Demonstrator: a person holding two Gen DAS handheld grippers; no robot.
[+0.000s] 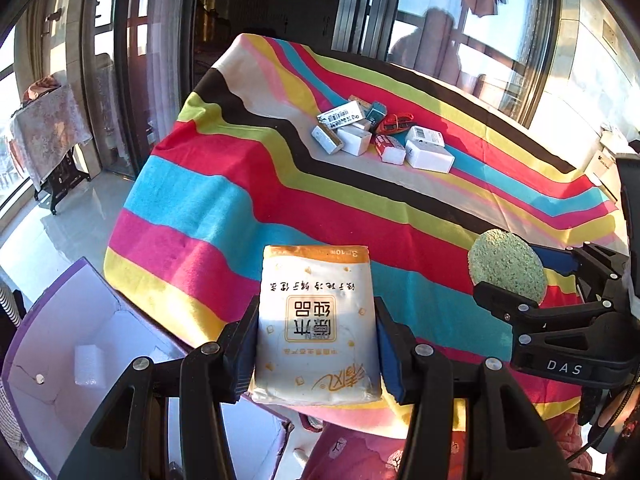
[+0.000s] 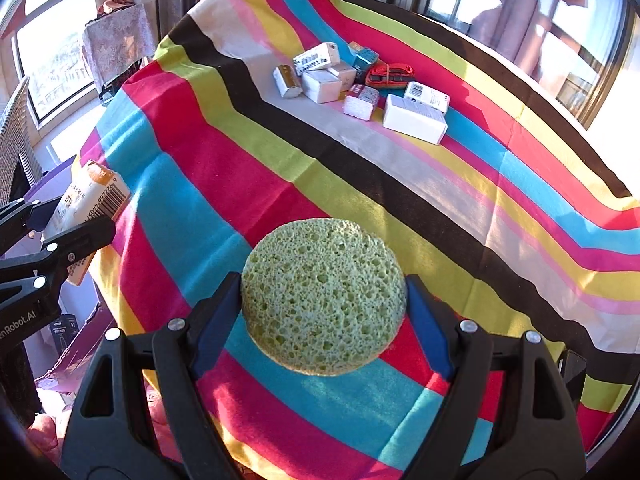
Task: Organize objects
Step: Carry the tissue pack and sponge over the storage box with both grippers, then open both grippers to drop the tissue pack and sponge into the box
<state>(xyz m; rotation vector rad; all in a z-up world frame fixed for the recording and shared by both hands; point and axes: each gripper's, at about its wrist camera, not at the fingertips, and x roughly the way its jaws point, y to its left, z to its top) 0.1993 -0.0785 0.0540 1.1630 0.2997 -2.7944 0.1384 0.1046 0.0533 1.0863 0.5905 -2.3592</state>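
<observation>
My left claw (image 1: 316, 344) clamps a tissue pack (image 1: 316, 320) by its sides: soft, light. My right claw (image 2: 324, 320) squeezes a round green sponge (image 2: 324, 296): springy, grip the rim. Both hang over the bench's (image 2: 400, 184) near edge. Only the left view shows the open purple box (image 1: 60, 344).

- Streaming in low and warm through the windows (image 1: 472, 12), blowing out to glare at right.
- Casting soft shadows across the striped cloth (image 2: 248, 168).
- Bending and vignetting at fisheye edges; blurring slightly there.
</observation>
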